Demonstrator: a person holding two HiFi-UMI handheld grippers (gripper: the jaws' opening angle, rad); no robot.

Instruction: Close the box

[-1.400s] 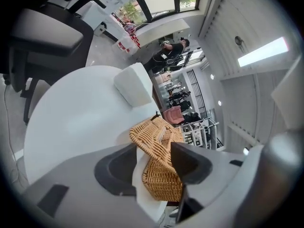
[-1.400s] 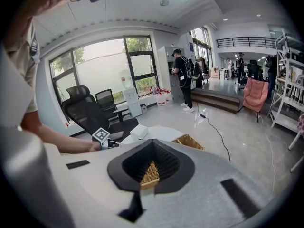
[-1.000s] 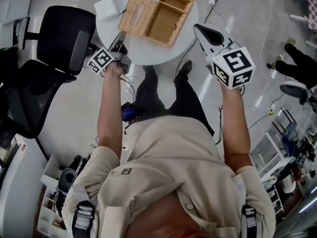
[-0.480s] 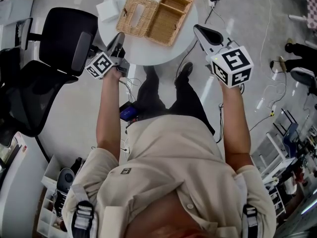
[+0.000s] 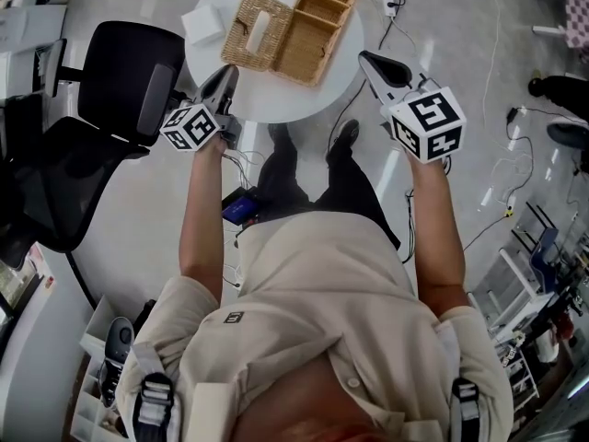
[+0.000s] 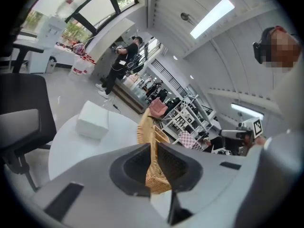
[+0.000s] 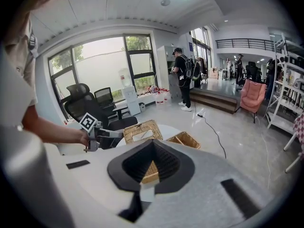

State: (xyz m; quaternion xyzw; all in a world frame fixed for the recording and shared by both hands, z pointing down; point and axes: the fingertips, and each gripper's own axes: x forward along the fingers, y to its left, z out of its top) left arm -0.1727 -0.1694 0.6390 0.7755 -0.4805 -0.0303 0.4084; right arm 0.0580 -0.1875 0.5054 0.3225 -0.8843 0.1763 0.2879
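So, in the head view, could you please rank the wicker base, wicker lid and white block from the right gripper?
1. wicker base, right side of the table, closest to the right gripper
2. wicker lid, table's middle
3. white block, table's left edge

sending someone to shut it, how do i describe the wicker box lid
On the round white table lies an open wicker box, its two halves side by side. The lid is the half next to the white block; it has a slot in its middle, while the other half is a deeper tray with a divider.
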